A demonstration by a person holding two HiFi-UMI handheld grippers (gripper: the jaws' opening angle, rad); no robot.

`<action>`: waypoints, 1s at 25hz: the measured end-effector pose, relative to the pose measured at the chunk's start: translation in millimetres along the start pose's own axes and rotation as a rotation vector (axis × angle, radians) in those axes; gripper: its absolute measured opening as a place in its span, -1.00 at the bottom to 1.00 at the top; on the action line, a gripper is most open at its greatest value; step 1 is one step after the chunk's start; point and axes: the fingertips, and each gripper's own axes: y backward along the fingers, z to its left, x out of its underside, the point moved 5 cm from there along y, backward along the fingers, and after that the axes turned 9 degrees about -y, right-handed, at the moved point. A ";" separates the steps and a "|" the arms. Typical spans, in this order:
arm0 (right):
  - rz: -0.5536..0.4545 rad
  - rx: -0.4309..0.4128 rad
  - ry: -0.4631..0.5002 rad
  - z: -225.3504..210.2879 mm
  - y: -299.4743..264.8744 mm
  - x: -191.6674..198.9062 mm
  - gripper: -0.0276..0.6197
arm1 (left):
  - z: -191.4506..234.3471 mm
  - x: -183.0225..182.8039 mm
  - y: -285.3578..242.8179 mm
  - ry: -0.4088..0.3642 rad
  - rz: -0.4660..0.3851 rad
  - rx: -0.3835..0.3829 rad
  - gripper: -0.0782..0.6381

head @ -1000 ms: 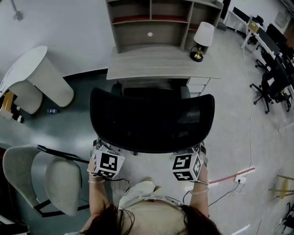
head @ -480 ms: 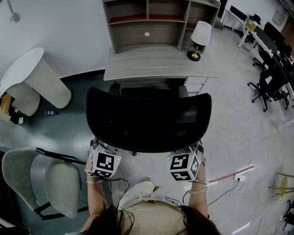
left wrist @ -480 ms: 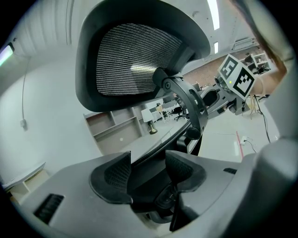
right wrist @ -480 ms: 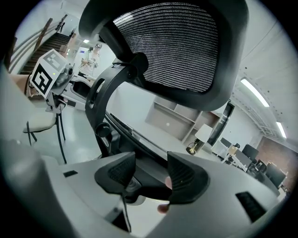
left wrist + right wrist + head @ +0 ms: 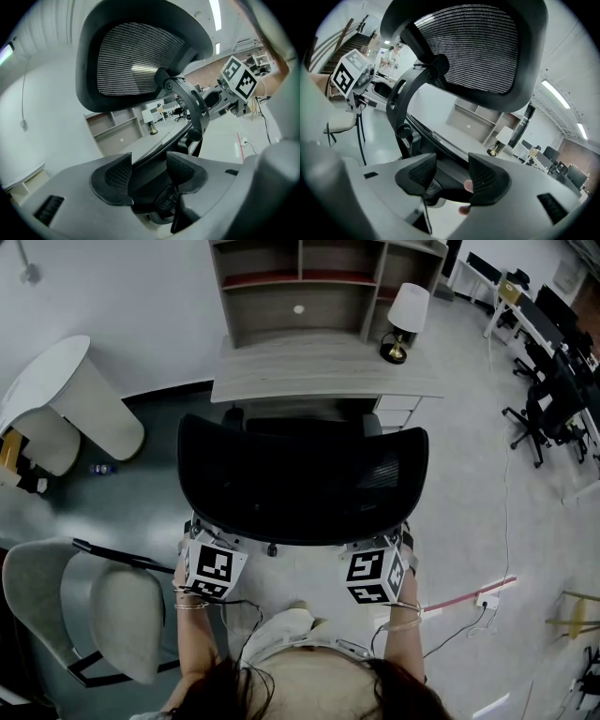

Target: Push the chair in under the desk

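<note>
A black mesh-backed office chair (image 5: 300,479) stands in front of the grey desk (image 5: 323,367), its seat partly under the desktop. My left gripper (image 5: 149,168) is behind the chair's left side, with a dark chair part filling the gap between its pads. On the chair's right side my right gripper (image 5: 452,173) stands the same way, a black bar held between its pads. In the head view only their marker cubes show, left cube (image 5: 214,568) and right cube (image 5: 375,576). The jaws are hidden below the backrest's lower edge.
A lamp (image 5: 406,315) stands on the desk's right end, below a shelf hutch (image 5: 309,287). A white round table (image 5: 66,399) is at the left and a grey chair (image 5: 112,610) at the lower left. Office chairs (image 5: 544,409) and a floor cable (image 5: 473,601) lie to the right.
The chair has edged slightly toward the desk, and both grippers have followed it forward. Their hold looks the same.
</note>
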 end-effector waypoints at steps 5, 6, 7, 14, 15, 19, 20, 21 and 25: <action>-0.023 0.033 0.013 1.4 1.9 0.6 -0.25 | -0.3 -1.2 0.3 -0.007 0.008 -0.004 -0.14; -0.025 0.038 0.016 1.7 2.0 0.7 -0.25 | -0.3 -1.2 0.5 -0.008 0.013 -0.007 -0.14; -0.025 0.041 0.019 1.8 1.9 1.0 -0.25 | -0.3 -1.4 0.8 -0.007 0.014 -0.012 -0.14; -0.026 0.046 0.035 1.5 1.5 1.8 -0.26 | -9.7 -4.4 6.6 0.015 -0.017 -0.029 -0.16; -0.025 0.045 0.036 1.6 2.2 2.0 -0.26 | -10.8 -4.7 8.2 0.008 -0.012 -0.034 -0.16; -0.016 0.039 0.038 3.3 6.8 5.4 -0.26 | -12.4 -8.3 17.4 0.020 -0.016 -0.053 -0.16; -0.015 0.038 0.036 3.9 8.5 6.8 -0.26 | -13.2 -8.9 20.0 0.025 -0.019 -0.056 -0.16; -0.015 0.039 0.032 4.5 10.5 8.0 -0.26 | -14.4 -9.1 22.9 0.030 -0.023 -0.060 -0.16; -0.022 0.038 0.015 4.7 20.0 10.8 -0.26 | -21.6 -11.7 32.7 0.043 -0.052 -0.080 -0.22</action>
